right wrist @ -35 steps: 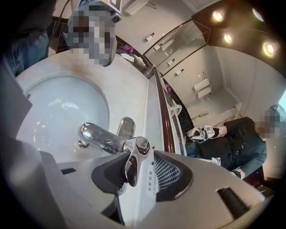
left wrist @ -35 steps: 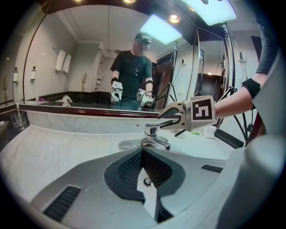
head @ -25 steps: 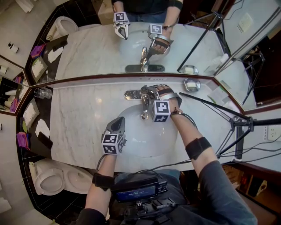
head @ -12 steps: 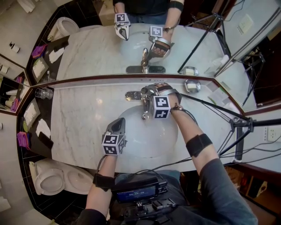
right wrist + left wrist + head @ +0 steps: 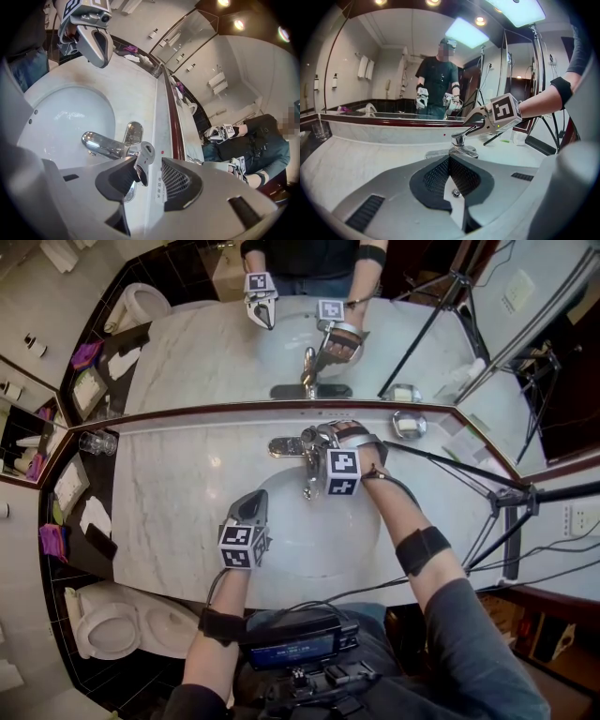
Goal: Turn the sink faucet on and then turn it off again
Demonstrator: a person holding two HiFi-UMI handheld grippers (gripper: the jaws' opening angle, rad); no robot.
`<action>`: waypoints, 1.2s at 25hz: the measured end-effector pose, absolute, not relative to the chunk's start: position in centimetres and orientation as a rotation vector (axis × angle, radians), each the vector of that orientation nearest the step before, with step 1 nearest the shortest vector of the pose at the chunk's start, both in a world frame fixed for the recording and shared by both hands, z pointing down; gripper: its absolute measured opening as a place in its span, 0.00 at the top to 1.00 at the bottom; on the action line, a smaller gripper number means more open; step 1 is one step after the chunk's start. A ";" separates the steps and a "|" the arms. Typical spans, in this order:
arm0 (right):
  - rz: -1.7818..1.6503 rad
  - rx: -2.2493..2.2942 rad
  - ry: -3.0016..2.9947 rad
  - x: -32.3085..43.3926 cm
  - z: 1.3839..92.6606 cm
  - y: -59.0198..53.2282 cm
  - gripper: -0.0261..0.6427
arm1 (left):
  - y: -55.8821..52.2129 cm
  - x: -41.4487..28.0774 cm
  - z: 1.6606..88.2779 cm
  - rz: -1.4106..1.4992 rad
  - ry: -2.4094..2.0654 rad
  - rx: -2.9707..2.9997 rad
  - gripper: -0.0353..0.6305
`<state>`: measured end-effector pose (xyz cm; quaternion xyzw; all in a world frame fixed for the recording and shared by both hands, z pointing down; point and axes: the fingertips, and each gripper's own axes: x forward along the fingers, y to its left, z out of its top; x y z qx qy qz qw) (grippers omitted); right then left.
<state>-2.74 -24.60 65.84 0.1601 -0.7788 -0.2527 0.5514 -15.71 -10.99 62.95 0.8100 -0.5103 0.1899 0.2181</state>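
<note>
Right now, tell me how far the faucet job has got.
Done: unclear; no water runs from the spout. In hand: the right hand-held gripper straddles the faucet lever, its jaws just opening around it. The left hand-held gripper is shut, empty. Left: pulling clear, if the lever is already off.

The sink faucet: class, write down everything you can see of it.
The faucet is shiny chrome: a spout reaching over the white basin, an oval base plate on the marble counter, and one lever on top. No water shows running. The right gripper straddles the lever, its jaws having just been opening; the lever sits close to one jaw, clear of the other.
</note>
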 end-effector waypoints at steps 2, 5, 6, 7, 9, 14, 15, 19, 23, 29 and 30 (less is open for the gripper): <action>-0.577 0.404 -1.841 -2.3 65.9 -24.3 0.67 | -11.0 -15.7 62.6 0.525 -1.415 2.249 0.95; -0.544 0.442 -1.857 -1.6 65.5 -23.7 0.68 | -11.0 -15.7 62.0 0.521 -1.419 2.264 0.94; -0.532 0.455 -1.867 -1.3 65.3 -23.4 0.68 | -11.0 -15.7 61.8 0.519 -1.420 2.267 0.95; -0.522 0.465 -1.874 -1.1 65.0 -23.2 0.68 | -11.0 -15.6 61.7 0.518 -1.420 2.271 0.95; -0.507 0.484 -1.886 -0.6 64.6 -22.5 0.68 | -10.8 -15.5 61.3 0.514 -1.419 2.277 0.95; -0.438 0.574 -1.948 0.4 63.0 -20.9 0.72 | -10.7 -14.9 60.6 0.497 -1.419 2.296 0.95; -0.416 0.602 -1.968 0.4 62.6 -20.6 0.73 | -10.7 -14.8 60.5 0.495 -1.420 2.299 0.95; -0.345 0.739 -2.035 1.0 61.0 -19.5 0.83 | -10.6 -14.7 60.0 0.487 -1.424 2.307 0.95; -0.208 0.873 -2.109 1.7 60.0 -17.7 0.92 | -10.6 -14.4 59.5 0.471 -1.424 2.319 0.95; 0.196 1.112 -2.240 3.5 59.6 -14.8 0.93 | -10.6 -14.2 58.9 0.445 -1.430 2.323 0.95; 0.255 1.147 -2.253 3.9 59.6 -14.4 0.93 | -10.6 -14.2 58.9 0.445 -1.431 2.325 0.95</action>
